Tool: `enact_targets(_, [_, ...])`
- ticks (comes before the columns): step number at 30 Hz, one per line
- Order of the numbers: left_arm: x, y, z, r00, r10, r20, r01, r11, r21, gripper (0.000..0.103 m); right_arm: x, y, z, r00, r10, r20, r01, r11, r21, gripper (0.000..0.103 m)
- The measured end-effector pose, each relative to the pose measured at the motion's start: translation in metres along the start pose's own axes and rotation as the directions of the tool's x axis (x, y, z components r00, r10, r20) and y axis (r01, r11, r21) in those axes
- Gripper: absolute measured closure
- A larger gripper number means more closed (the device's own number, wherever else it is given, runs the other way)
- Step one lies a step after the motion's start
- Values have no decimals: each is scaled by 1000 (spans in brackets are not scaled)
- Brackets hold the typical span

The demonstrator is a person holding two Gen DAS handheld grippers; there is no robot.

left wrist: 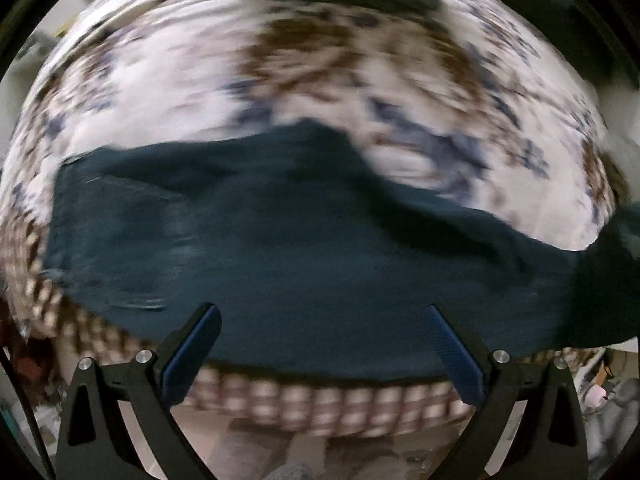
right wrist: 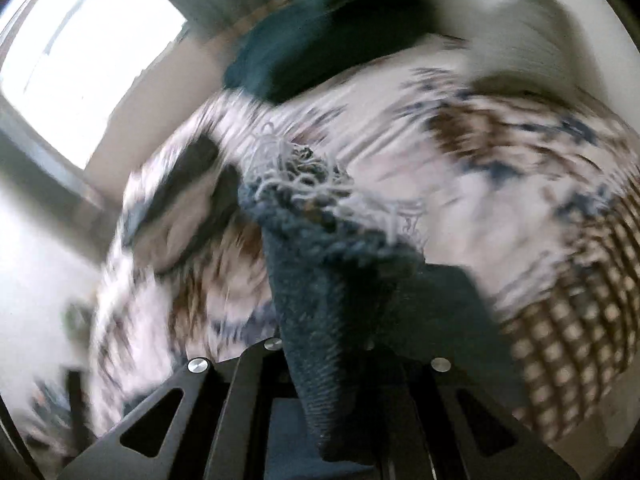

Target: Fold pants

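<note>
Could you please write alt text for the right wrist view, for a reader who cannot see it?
The right gripper is shut on a frayed hem of dark blue denim pants, which bunches up directly in front of the lens. Behind lies a blurred white bedspread with brown and blue floral print, with a bright window at upper left.

The right gripper [right wrist: 340, 344] is clamped on a frayed hem of the dark teal pants [right wrist: 320, 280], which hides its fingertips. Behind lies a floral bedspread [right wrist: 500, 168], apparently with more teal fabric [right wrist: 304, 52], though motion blur obscures detail.
</note>
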State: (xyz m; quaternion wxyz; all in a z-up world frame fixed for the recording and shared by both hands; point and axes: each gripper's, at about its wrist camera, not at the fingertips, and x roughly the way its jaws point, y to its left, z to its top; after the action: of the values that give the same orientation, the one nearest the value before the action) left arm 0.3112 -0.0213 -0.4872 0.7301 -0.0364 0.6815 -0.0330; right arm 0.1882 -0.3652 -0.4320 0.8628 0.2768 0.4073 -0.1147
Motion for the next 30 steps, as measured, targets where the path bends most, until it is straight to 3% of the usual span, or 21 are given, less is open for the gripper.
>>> enact_targets(5, [7, 75, -11, 997, 75, -7, -75, 994, -85, 0, 72, 104, -92, 993, -24, -113, -2, 975, -223, 97])
enact_targets(9, [13, 118, -19, 994, 102, -25, -105, 982, -155, 0, 113, 167, -160, 976, -107, -188, 17, 903, -429, 96])
enact_targets(11, [15, 130, -20, 995, 99, -21, -102, 979, -178, 0, 126, 176, -178, 963, -162, -215, 38, 873, -486, 88])
enact_targets(13, [14, 135, -19, 996, 90, -13, -91, 977, -192, 0, 134, 181, -188, 949, -193, -249, 32, 845, -534, 69])
enact_targets(14, [13, 135, -17, 997, 81, -8, -81, 976, -202, 0, 132, 181, -186, 943, -166, -290, -13, 849, -528, 60])
enact_targets(15, [8, 138, -17, 998, 65, 1, -64, 975, -213, 0, 129, 181, -183, 932, -115, -345, -78, 863, -499, 34])
enact_targets(16, [5, 136, -14, 999, 49, 12, -45, 974, -222, 0, 125, 181, -178, 913, -51, -405, -151, 879, -451, 20])
enact_targets(19, [3, 121, -2, 999, -2, 39, 10, 974, -226, 0, 90, 161, -152, 865, 158, -476, -299, 924, -237, 20])
enact_targets(22, [8, 98, 7, 997, -69, 38, 76, 974, -213, 0, 65, 125, -124, 888, 143, -437, -227, 963, -147, 20])
enact_targets(24, [23, 76, 13, 995, -102, 11, 103, 977, -186, 0, 54, 91, -103, 916, 25, -401, -88, 986, -142, 20])
enact_targets(26, [45, 57, 17, 994, -104, -35, 97, 983, -159, 0, 47, 51, -85, 927, -89, -365, 49, 992, -117, 20])
enact_targets(27, [55, 48, 18, 993, -101, -56, 92, 986, -138, 1, 47, 37, -80, 924, -142, -356, 107, 988, -116, 20])
enact_targets(29, [71, 32, 19, 993, -64, -97, 55, 994, -95, 12, 59, 0, -66, 898, -232, -374, 206, 972, -110, 20])
enact_targets(30, [78, 25, 18, 993, -35, -115, 27, 998, -64, 23, 66, -14, -66, 877, -272, -395, 247, 962, -113, 20])
